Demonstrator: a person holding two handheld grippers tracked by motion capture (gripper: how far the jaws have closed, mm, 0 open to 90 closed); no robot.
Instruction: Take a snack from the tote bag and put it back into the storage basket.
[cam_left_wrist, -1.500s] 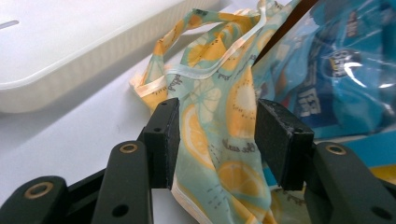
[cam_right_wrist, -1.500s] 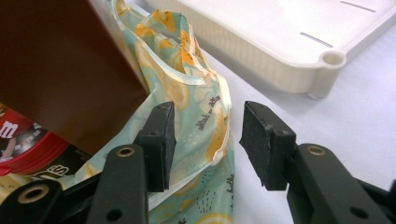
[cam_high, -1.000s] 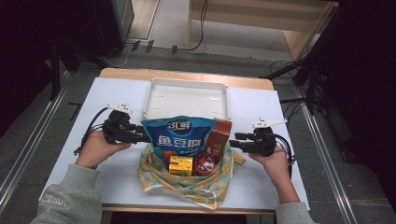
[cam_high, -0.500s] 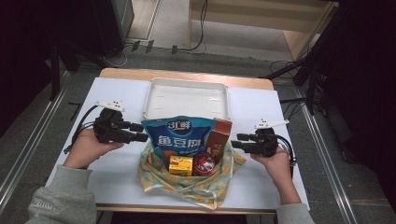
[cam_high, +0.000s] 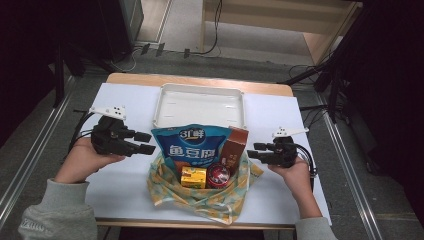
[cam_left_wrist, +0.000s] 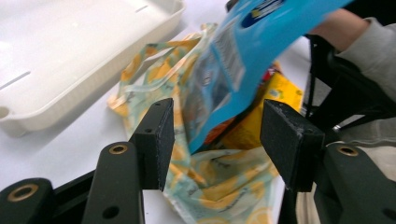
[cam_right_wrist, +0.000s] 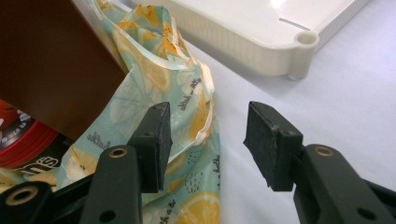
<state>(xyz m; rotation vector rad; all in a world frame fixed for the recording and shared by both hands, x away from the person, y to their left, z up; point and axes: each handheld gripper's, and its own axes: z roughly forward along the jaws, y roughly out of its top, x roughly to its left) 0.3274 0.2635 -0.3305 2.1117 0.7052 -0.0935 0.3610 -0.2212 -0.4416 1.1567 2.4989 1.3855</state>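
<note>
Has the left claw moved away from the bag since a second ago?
Yes. The left claw has backed off leftward from the blue snack pouch, which it touched earlier; white table now shows between them. Its jaws have just been opening, nothing held.

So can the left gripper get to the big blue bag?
Probably yes. The left gripper is open and points at the blue bag, which sticks up out of the cloth bag with nothing between them.

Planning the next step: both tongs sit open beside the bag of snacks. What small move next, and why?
Probably bring the left tongs in onto the blue packet: they stand open, pulled back, holding nothing, and the packet leans tallest out of the cloth bag, nearest the empty white tray.
</note>
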